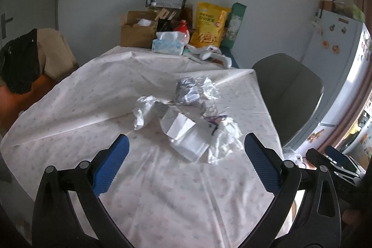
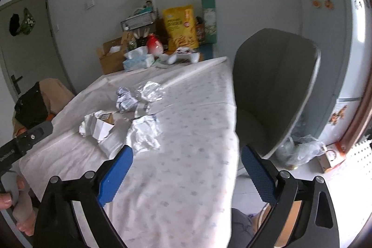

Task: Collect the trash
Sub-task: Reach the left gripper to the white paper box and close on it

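Left gripper (image 1: 186,152) and right gripper (image 2: 187,165) hovering over table (image 1: 69,108), jaws apart, holding nothing. Trash lying mid-table — crumpled paper (image 1: 226,138), white carton (image 1: 183,131), foil wrapper (image 1: 197,90) — nearer right edge.

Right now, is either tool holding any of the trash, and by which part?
Nothing is held. The left tool and the right tool both stand open above the tablecloth, short of the crumpled paper.
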`<action>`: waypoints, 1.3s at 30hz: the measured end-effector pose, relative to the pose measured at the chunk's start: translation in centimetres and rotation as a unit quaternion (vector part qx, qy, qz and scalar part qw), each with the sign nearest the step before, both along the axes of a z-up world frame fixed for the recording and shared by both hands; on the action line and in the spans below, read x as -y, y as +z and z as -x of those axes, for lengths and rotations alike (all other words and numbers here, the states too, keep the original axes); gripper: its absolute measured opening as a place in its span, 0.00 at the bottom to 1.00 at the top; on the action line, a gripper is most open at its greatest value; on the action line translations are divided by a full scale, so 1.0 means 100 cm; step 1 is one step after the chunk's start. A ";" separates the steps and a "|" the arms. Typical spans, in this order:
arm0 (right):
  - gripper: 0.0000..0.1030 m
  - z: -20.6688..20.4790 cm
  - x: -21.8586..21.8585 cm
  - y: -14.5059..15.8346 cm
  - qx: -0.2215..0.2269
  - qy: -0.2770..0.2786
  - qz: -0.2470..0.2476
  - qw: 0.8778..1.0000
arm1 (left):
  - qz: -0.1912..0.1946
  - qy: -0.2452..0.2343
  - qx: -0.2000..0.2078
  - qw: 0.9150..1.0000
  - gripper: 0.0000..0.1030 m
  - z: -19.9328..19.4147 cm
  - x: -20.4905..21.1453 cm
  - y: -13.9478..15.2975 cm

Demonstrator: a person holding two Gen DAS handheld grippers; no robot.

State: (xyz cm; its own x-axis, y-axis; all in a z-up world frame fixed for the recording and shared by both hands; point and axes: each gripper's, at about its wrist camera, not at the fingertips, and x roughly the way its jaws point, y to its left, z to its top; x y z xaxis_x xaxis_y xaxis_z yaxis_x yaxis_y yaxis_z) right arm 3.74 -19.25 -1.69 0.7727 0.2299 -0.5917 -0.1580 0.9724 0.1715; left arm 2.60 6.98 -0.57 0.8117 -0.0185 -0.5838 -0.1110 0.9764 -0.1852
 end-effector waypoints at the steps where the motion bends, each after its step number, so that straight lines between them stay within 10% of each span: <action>1: 0.84 -0.003 -0.002 -0.002 -0.004 0.005 -0.002 1.000 | 0.002 0.002 -0.004 1.000 0.95 -0.003 -0.003 -0.003; 10: 0.61 -0.048 -0.038 -0.032 -0.053 0.064 -0.004 0.997 | 0.033 0.003 -0.040 0.999 0.79 -0.039 -0.024 -0.029; 29: 0.50 -0.108 -0.080 -0.087 -0.120 0.102 -0.006 0.988 | 0.132 0.043 -0.086 0.987 0.72 -0.129 -0.038 -0.076; 32: 0.46 -0.110 -0.084 -0.091 -0.124 0.110 -0.007 0.986 | 0.148 0.054 -0.097 0.983 0.56 -0.134 -0.040 -0.086; 33: 0.42 -0.111 -0.085 -0.092 -0.126 0.113 -0.006 0.985 | 0.160 0.056 -0.103 0.980 0.43 -0.135 -0.042 -0.090; 39: 0.06 -0.108 -0.089 -0.095 -0.133 0.138 -0.016 0.981 | 0.178 0.060 -0.088 0.978 0.38 -0.118 -0.044 -0.087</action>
